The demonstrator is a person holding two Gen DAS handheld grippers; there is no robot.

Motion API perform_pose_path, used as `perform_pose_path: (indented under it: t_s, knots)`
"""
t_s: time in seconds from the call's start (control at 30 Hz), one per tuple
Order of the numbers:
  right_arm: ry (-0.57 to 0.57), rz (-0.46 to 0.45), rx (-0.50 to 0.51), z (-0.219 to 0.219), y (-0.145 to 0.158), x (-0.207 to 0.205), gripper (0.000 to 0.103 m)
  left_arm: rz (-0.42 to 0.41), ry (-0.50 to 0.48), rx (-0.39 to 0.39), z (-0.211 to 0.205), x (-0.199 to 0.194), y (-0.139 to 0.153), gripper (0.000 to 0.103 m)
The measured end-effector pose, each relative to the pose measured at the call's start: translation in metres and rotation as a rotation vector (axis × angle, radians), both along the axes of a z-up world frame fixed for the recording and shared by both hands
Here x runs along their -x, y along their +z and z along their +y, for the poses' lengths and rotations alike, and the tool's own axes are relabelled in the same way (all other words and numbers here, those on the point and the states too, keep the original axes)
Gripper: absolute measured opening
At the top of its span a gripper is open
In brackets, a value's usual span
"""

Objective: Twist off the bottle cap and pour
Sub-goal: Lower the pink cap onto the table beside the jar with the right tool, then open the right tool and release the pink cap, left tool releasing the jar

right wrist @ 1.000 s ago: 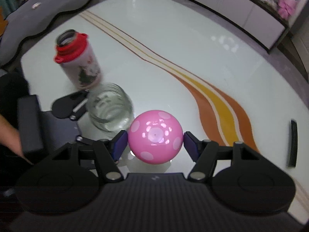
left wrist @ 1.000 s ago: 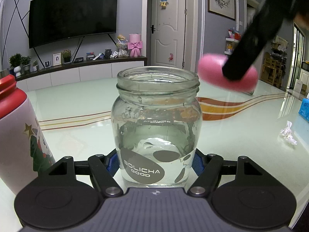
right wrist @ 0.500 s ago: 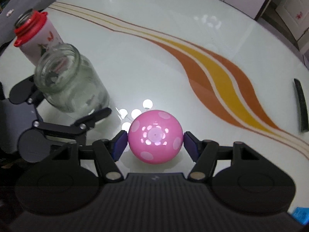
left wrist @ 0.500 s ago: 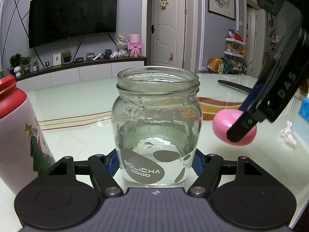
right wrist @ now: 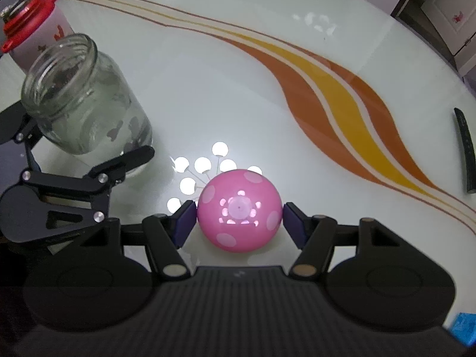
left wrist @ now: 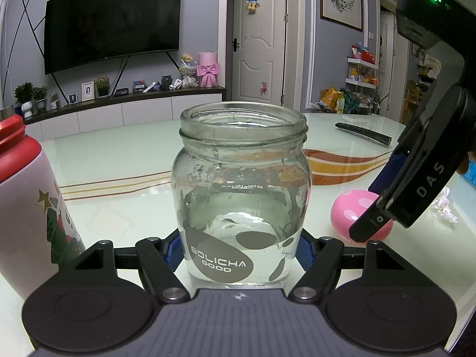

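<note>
The glass jar (left wrist: 242,199) carries a grey label reading "BOLICHA GOOD" in pale letters on its near side; the same wording shows mirrored through the glass from a label on its far side. The right gripper (left wrist: 369,229) has "DAS" printed in grey along its black finger. No other text is legible.

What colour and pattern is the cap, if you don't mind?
Pink with paler pink dots; the cap shows best in the right wrist view.
</note>
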State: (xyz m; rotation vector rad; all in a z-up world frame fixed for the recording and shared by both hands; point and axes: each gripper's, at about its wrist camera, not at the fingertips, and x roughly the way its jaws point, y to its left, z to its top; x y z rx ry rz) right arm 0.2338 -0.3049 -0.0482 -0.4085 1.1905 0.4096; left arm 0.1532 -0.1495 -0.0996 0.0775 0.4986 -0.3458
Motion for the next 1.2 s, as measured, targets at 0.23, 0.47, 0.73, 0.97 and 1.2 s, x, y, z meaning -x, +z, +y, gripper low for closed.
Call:
perform_pose_path:
  t_s: [0.23, 0.47, 0.73, 0.97, 1.2]
  knots:
    - [-0.009, 0.013, 0.002, -0.002, -0.005, 0.003, 0.064, 0.000, 0.000, 0.000, -0.001, 0.000, 0.000, 0.074]
    - [-0.019, 0.017, -0.008, -0.003, -0.005, 0.005, 0.064, 0.000, 0.000, 0.002, -0.001, 0.000, 0.000, 0.074]
    - [-0.028, -0.003, -0.030, -0.003, 0.001, 0.005, 0.077, 0.000, -0.001, 0.001, 0.000, -0.001, 0.001, 0.074]
    - [-0.083, -0.098, -0.125, -0.013, 0.030, 0.022, 0.085, 0.002, -0.008, -0.002, 0.001, -0.002, 0.001, 0.074]
    - [-0.164, -0.244, -0.186, -0.015, 0.049, 0.065, 0.087, 0.031, -0.006, -0.010, 0.003, -0.002, 0.005, 0.075]
